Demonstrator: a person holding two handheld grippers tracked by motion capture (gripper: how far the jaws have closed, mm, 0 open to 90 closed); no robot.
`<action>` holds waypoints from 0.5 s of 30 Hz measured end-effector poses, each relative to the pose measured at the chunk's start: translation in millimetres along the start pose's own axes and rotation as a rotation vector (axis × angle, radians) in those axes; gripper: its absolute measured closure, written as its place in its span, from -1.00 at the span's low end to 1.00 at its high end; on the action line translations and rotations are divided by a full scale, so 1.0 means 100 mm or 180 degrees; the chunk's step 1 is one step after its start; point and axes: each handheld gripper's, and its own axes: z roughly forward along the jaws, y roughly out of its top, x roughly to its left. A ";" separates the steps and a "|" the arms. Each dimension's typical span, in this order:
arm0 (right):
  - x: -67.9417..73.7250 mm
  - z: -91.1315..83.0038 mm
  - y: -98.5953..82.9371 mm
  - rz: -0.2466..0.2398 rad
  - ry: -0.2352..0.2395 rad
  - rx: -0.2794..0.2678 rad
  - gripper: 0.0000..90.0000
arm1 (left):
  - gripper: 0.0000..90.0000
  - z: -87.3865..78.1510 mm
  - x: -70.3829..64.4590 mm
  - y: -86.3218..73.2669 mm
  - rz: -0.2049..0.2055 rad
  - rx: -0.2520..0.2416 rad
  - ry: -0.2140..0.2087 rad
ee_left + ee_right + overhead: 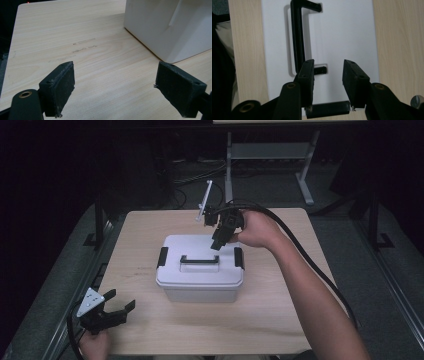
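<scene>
- High view: a white lidded storage box (200, 272) sits mid-table on the wooden table (280, 320), with a black carry handle (199, 260) on its lid and a black latch at each short end, the left latch (162, 257) and the right latch (239, 257)
- The right gripper (218, 240) hangs over the back right part of the lid, tilted down toward it; its jaws stand apart and hold nothing
- Right gripper view: the right-end latch (327, 109) lies directly below and between the parted jaws, its long axis running across the gap; the handle (298, 37) stretches away beyond it along the lid
- The left gripper (112, 307) rests near the table's front left corner, well apart from the box, jaws wide and empty
- Left gripper view: the box's white wall (172, 27) stands ahead and to the right
- Judged from this, the right hand is much the nearer, and the likely move is a short drop onto the right latch to flip it open
</scene>
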 end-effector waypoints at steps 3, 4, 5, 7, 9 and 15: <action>0.00 -0.02 -0.06 0.0040 -0.0045 0.0012 0.25 | -0.67 0.00 0.00 0.00 0.0002 0.0001 0.0000; -0.01 -0.03 -0.08 0.0053 -0.0054 0.0005 0.23 | -0.67 0.00 0.00 0.00 0.0003 0.0000 0.0002; -0.01 -0.04 -0.10 0.0078 -0.0062 -0.0002 0.22 | -0.67 0.00 0.01 0.00 0.0002 -0.0003 0.0004; -0.03 -0.06 -0.14 0.0101 -0.0083 -0.0009 0.18 | -0.67 0.00 0.01 0.00 0.0009 0.0003 0.0011; -0.03 -0.06 -0.18 0.0132 -0.0095 -0.0005 0.14 | -0.67 0.00 0.01 0.00 0.0010 0.0006 0.0015; -0.04 -0.08 -0.24 0.0183 -0.0103 -0.0019 0.10 | -0.67 0.00 0.01 0.00 0.0012 0.0007 0.0022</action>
